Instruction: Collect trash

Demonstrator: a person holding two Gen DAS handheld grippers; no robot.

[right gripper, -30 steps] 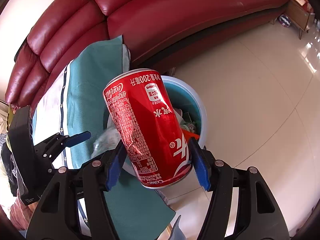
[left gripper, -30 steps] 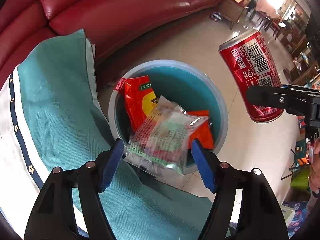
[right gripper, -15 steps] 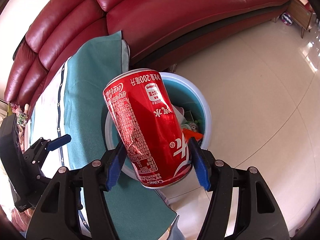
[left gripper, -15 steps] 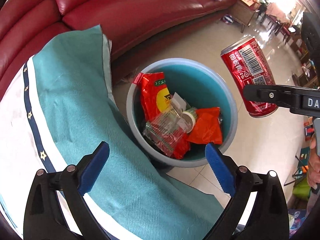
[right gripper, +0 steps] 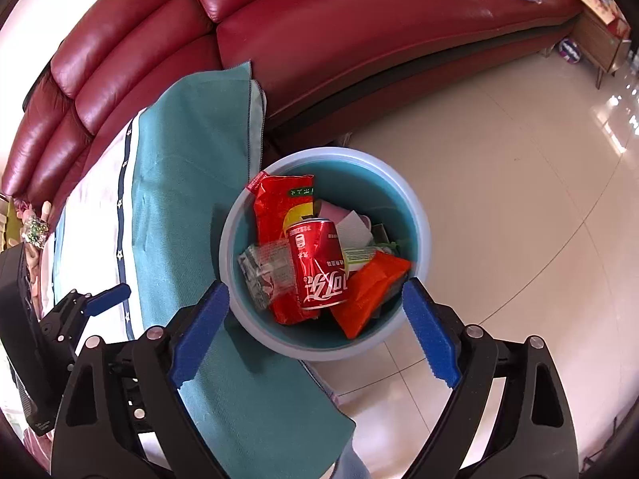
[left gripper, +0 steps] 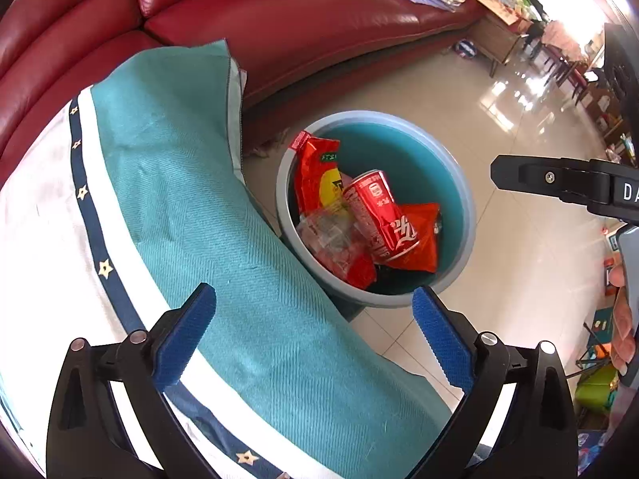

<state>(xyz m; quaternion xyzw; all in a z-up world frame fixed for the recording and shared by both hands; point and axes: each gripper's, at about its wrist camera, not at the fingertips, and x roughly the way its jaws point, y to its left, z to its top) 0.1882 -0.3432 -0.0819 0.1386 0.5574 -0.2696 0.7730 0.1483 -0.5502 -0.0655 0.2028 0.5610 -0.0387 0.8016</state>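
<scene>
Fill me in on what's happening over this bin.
A person is collecting trash with a pair of tongs in each hand. Both hang above the blue bin beside the cloth-covered table. The right tongs are opening with nothing between them; the red can lies in the bin on the snack wrappers. The left tongs are wide open and empty too.

Bright daylight from right; glare on floor; strong fisheye curvature, dark vignetted corners.

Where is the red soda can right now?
The red soda can lies inside the blue bin, atop the trash, between the clear wrapper and the orange packet.
</scene>
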